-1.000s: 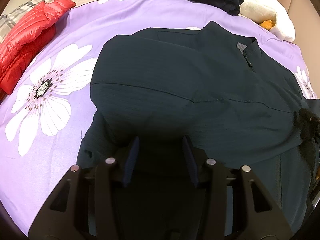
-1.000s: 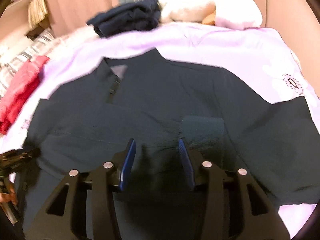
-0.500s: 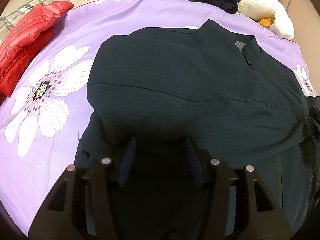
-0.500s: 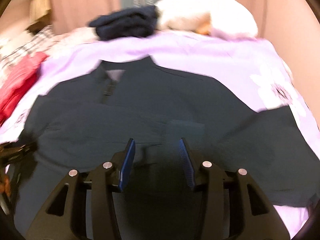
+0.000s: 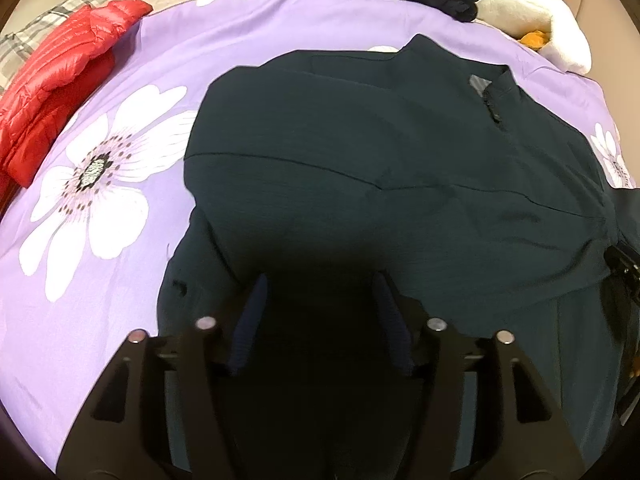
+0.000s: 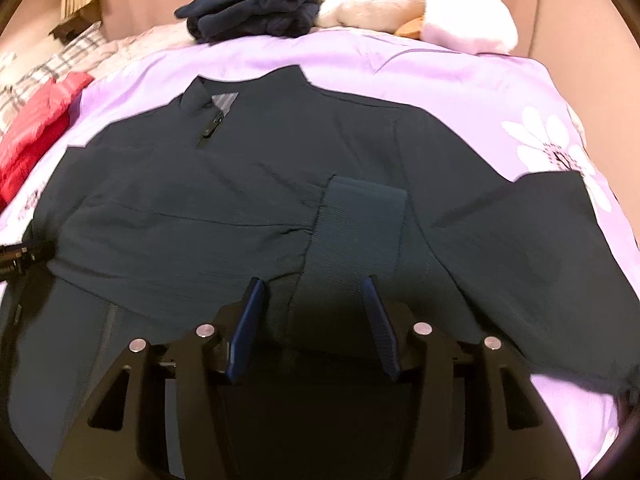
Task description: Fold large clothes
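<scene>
Dark teal jacket point(image 6: 248, 184) is spread front-up across the purple flowered bedspread point(image 6: 460, 80), collar pointing away, zipper partly open at the neck. One sleeve is folded across the chest, so its ribbed cuff point(image 6: 356, 232) lies right between the right gripper point(image 6: 314, 312) fingers, which are spread wide with nothing clamped. Other sleeve runs out to the right. Up by the headboard there's a folded navy garment point(image 6: 256, 12) touching a white pillow point(image 6: 420, 8), and a red puffer jacket point(image 6: 36, 128) off to the left edge.

A home bedroom: a bed point(image 5: 168, 40) under a purple flowered cover, a white pillow point(image 6: 420, 4) at its head, a plaid pillow point(image 5: 48, 28) beside it.
</scene>
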Tool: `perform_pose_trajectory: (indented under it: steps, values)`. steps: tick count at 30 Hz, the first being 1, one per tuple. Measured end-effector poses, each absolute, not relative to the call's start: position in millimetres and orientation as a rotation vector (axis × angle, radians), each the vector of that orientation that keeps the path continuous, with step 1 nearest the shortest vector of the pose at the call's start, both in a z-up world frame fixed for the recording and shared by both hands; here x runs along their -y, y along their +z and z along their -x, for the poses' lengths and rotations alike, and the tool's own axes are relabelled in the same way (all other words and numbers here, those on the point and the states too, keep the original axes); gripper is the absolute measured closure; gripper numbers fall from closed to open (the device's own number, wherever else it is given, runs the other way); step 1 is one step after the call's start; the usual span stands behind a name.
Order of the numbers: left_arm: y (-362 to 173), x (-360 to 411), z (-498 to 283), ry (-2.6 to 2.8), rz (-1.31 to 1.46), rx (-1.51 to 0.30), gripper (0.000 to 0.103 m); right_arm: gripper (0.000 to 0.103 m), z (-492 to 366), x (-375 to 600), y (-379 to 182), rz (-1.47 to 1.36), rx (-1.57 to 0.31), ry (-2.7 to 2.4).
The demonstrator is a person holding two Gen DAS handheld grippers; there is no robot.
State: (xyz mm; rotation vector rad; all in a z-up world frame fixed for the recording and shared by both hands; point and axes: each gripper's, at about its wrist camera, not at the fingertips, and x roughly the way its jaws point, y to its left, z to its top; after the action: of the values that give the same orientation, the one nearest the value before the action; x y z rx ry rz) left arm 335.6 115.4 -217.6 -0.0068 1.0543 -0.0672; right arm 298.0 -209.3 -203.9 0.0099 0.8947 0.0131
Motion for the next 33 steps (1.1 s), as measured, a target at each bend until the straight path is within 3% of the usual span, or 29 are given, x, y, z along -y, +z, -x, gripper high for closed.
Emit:
perform_pose_trajectory:
  steps: [6,8,12,14,20,25,26,33]
  values:
    - [-188.3,-103.0,-296.9,-0.064,-0.047,-0.966,0.012,0.047,-263.1,215.1,-178.9,-0.071,-0.838,0.029]
    - [-177.0,-98.3,-281.4,-0.073,-0.042,-0.943,0.006,0.036,-246.9,220.4,-171.3,-0.115,-0.826,0.044]
    - [-159.7,-82.6,-250.3,-0.101,-0.059,-0.917,0.003,0.033,-212.6,227.6,-160.3,-0.182,-0.805,0.064]
    - [-150.4,-74.4,-231.1,-0.115,-0.069,-0.9,0.002,0.023,-194.3,231.6,-157.8,-0.211,-0.806,0.067]
    - [-136.3,-61.0,-179.4,-0.134,-0.027,-0.908,0.002,0.008,-140.5,241.7,-155.7,-0.311,-0.827,0.089]
    - [-127.2,-55.2,-141.5,-0.143,0.029,-0.918,0.002,0.006,-100.4,248.3,-150.5,-0.397,-0.828,0.1]
    - [-123.6,-53.7,-133.9,-0.139,0.03,-0.911,0.002,0.001,-92.6,249.8,-148.0,-0.414,-0.822,0.105]
    - [-104.0,-45.1,-99.5,-0.177,0.045,-0.876,0.002,0.001,-54.8,265.9,-132.6,-0.521,-0.775,0.134]
